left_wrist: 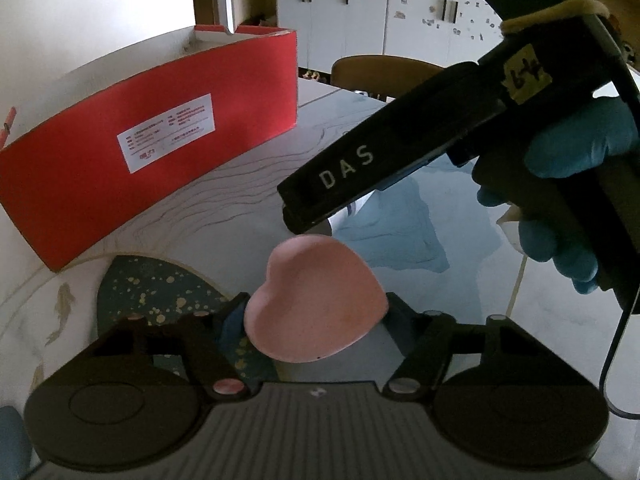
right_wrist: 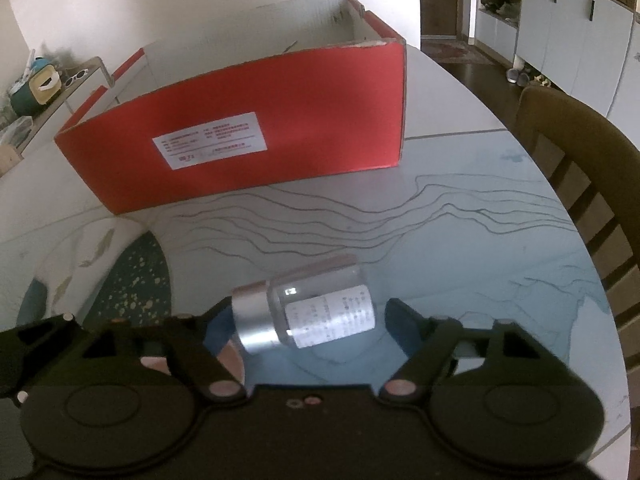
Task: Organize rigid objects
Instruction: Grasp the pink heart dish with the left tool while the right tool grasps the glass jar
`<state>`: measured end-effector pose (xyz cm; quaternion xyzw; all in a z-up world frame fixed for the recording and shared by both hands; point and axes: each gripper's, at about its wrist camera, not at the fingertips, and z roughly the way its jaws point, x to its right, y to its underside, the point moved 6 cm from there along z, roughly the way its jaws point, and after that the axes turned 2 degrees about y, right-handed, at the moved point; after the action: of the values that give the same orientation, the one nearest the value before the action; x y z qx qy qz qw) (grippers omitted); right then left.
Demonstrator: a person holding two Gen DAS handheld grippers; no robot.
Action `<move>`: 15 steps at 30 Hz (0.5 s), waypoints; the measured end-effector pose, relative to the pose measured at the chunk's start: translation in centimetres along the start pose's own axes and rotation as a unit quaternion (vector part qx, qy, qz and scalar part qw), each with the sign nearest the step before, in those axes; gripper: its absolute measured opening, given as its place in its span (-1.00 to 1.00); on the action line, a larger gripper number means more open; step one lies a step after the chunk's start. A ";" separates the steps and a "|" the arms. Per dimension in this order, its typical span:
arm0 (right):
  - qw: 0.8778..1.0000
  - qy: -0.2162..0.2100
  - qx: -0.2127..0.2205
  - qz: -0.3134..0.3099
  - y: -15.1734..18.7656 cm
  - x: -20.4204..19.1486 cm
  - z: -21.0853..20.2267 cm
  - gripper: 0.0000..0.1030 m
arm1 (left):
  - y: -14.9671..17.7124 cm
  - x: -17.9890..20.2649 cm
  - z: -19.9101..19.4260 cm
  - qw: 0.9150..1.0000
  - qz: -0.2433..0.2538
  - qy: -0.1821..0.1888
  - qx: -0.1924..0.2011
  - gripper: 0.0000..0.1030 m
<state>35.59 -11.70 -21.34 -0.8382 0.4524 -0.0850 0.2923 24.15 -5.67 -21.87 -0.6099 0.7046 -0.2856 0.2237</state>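
Our left tongs (left_wrist: 316,308) squeeze a pink heart (left_wrist: 316,300) above the table (left_wrist: 240,208). Our right tongs (right_wrist: 308,316), marked "DAS" and "64", sit open around a lying jar (right_wrist: 316,308), near the red box (right_wrist: 248,140).

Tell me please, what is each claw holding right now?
Left claw: shut on the pink heart-shaped dish.
Right claw: around the clear silver-capped jar; grip unclear.

"DAS" in white letters on the black right gripper (left_wrist: 306,216) body, handwritten "64" on its yellow tag (left_wrist: 527,77); white labels on red box (right_wrist: 256,144) and jar (right_wrist: 320,312) too blurred to read.
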 end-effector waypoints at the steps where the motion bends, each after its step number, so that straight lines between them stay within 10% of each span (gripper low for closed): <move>1: 1.000 0.000 0.000 0.001 0.0 0.0 0.0 0.42 | 0.0 0.1 0.0 1.000 -0.001 0.002 -0.001 0.38; 15: 1.000 0.007 0.004 0.014 0.0 0.5 -2.1 0.41 | -0.1 -0.1 -1.4 1.000 -0.021 0.005 -0.005 0.37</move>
<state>35.02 -12.98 -19.70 -0.8299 0.4657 -0.0891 0.2939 23.30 -5.38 -20.76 -0.6246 0.6938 -0.2897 0.2112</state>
